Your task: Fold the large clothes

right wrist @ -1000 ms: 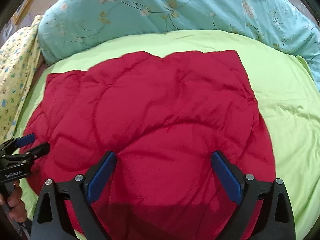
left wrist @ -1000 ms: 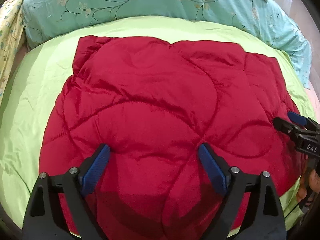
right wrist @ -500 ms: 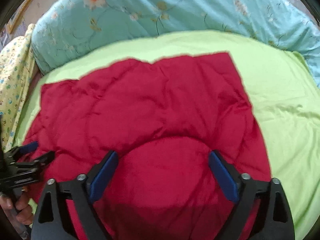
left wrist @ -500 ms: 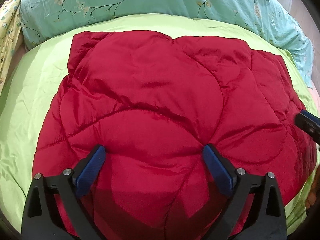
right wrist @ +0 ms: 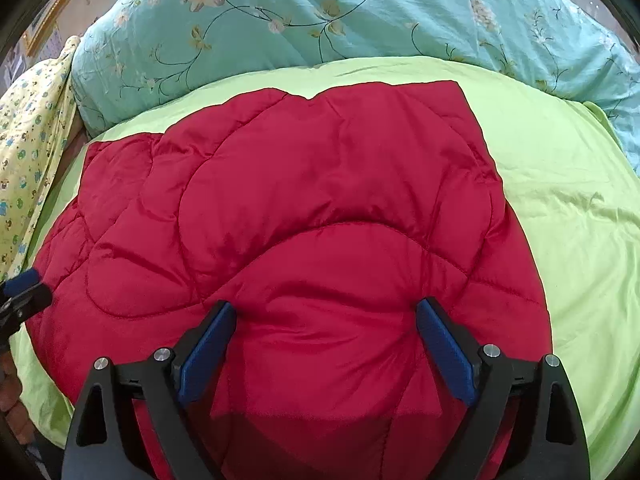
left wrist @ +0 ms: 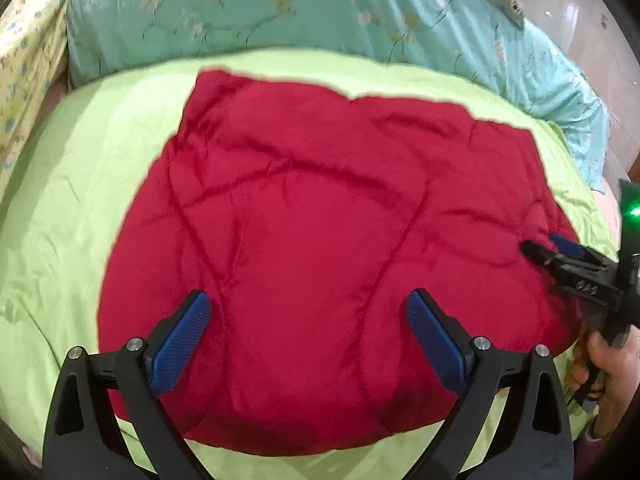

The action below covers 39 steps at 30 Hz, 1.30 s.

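Jaws of both the left gripper (left wrist: 306,312) and right gripper (right wrist: 326,320) gape empty over the red quilted garment (left wrist: 320,220), the left one having shifted sideways.

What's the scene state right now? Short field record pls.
garment: red quilted jacket, spread flat on the green sheet
backdrop: teal floral duvet behind; yellow patterned cloth at left
left gripper: open, over jacket's near edge, nothing between pads
right gripper: open, over jacket, holding nothing
fold: not begun
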Available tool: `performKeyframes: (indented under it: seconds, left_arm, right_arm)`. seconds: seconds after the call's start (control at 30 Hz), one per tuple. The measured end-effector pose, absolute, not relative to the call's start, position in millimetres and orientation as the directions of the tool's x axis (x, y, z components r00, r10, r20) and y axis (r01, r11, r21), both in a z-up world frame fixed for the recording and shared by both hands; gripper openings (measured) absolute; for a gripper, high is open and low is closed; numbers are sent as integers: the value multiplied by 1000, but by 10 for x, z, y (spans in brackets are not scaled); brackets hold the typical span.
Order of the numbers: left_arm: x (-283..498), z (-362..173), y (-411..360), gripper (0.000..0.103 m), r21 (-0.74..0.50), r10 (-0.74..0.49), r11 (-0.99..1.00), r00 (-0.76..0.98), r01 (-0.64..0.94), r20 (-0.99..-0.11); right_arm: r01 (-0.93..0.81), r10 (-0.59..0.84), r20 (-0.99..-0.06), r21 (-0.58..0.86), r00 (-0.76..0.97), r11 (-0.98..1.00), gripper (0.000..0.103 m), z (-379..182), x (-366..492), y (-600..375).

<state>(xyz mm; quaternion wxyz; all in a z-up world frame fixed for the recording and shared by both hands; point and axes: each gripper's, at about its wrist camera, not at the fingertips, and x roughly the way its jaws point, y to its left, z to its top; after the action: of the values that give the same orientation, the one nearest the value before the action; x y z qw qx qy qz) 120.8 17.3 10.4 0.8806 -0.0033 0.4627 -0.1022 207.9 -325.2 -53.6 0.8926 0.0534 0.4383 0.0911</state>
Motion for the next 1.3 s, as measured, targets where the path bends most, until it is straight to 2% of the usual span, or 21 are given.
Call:
performKeyframes:
  seconds: [0.27, 0.5, 0.83, 1.1, 1.3]
  left_arm:
    - [1274, -6, 87, 100, -67, -149, 984, 551, 167, -821]
    - [1219, -71, 84, 102, -48, -135, 985, 571, 164, -810]
    - [1219, -32, 93, 103, -38, -123, 986, 562, 160, -818]
    - [773, 133, 176, 103, -18, -105, 988, 589, 152, -801]
    - [438, 30, 205, 103, 2, -83, 989, 557, 151, -827]
  right_arm:
    - [-107, 189, -743, 157, 642, 982, 91, -288, 1779, -3244]
    - [-108, 180, -764, 144, 619, 984, 94, -581, 1795, -3267]
    - [-92, 175, -760, 151, 626, 984, 95, -481, 1764, -3257]
    - [-150, 234, -751, 180, 617, 972, 96, -192, 1268, -3191]
    - [-171, 277, -772, 218, 571, 961, 96, -222, 852, -3160]
